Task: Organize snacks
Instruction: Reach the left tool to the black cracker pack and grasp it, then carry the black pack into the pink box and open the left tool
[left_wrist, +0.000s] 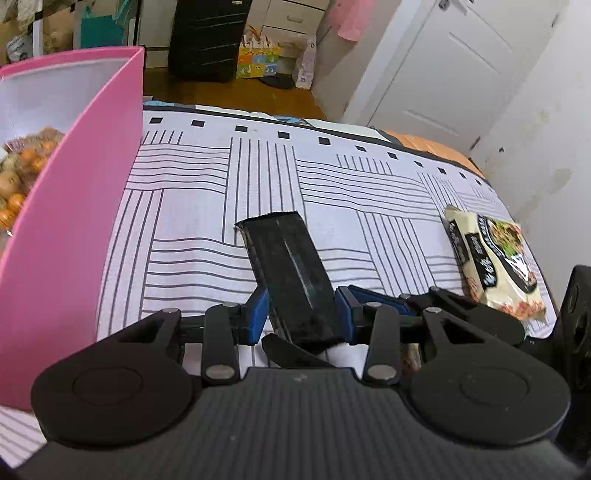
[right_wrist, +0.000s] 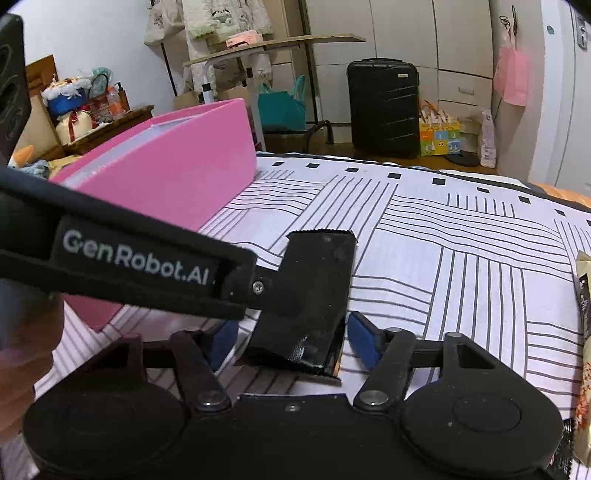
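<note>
Black packet (left_wrist: 291, 280) sits between the blue pads (left_wrist: 258, 314) of the left gripper (left_wrist: 300, 310), pads touching both long edges: pinching it near its lower end, sealed serrated top pointing away over the striped cloth (left_wrist: 369, 229). Right gripper (right_wrist: 284, 343) spread wide, packet (right_wrist: 317, 295) lying between its fingers without contact. Pink box (left_wrist: 74, 203) just to the left, already holding wrapped snacks (left_wrist: 18, 177). A noodle pack (left_wrist: 491, 258) lies well apart at the right. Packet looks light, thin, glossy film, likely slippery and crushable inside; best held across the flat body near the middle, gently, not by the seam.
</note>
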